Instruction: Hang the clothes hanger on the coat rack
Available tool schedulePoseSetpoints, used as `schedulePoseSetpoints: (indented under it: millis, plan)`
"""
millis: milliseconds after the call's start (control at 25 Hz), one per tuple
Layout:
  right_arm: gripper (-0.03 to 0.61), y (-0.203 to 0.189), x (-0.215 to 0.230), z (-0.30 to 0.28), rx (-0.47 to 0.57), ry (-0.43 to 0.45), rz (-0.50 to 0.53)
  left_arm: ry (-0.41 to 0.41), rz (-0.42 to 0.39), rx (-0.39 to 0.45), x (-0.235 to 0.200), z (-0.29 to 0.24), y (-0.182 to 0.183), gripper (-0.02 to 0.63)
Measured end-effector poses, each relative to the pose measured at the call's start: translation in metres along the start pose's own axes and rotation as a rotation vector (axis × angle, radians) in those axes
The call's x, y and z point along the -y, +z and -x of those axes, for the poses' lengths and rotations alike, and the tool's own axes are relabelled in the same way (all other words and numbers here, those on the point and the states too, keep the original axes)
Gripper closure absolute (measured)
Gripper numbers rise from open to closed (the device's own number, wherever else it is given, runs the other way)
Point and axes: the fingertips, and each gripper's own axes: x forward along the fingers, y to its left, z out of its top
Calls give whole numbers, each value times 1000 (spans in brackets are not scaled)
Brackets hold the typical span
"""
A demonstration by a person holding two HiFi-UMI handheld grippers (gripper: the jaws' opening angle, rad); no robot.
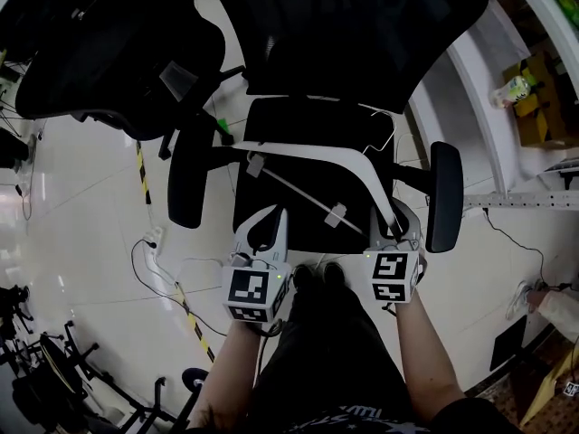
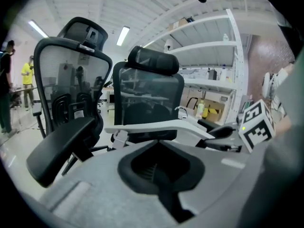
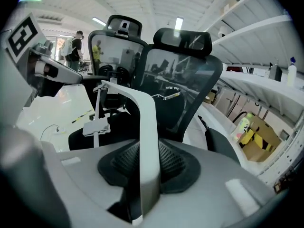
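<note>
A white clothes hanger (image 1: 308, 150) with a wire hook (image 1: 384, 130) and a clip bar (image 1: 294, 188) hangs in the air over a black office chair's seat (image 1: 271, 120). My right gripper (image 1: 395, 229) is shut on the hanger's right arm. In the right gripper view that arm (image 3: 145, 127) runs up between the black pads of the right gripper (image 3: 147, 153). My left gripper (image 1: 271, 213) is below the hanger's left half, apart from it. Its jaw tips meet with nothing between them. In the left gripper view, the hanger (image 2: 156, 126) lies just beyond the left gripper (image 2: 159, 144).
A second black office chair (image 1: 109, 52) stands at the left of the first. White shelving (image 1: 488, 89) with a bottle (image 1: 512, 89) and cardboard boxes runs along the right. Cables (image 1: 149, 260) and striped tape (image 1: 142, 172) lie on the pale floor. People (image 2: 27, 77) stand far off.
</note>
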Motion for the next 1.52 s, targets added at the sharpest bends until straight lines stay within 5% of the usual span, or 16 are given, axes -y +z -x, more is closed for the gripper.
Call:
schedulePoseSetpoints:
  millis: [680, 1080, 1520]
  plan:
    - [462, 115, 37, 113, 258, -21, 80, -16, -95, 211, 29, 79, 117, 609]
    - [462, 168, 47, 148, 400, 26, 137, 56, -139, 284, 48, 129, 165, 609]
    - [462, 224, -1, 159, 584, 289, 321, 353, -142, 375, 39, 204, 186, 609]
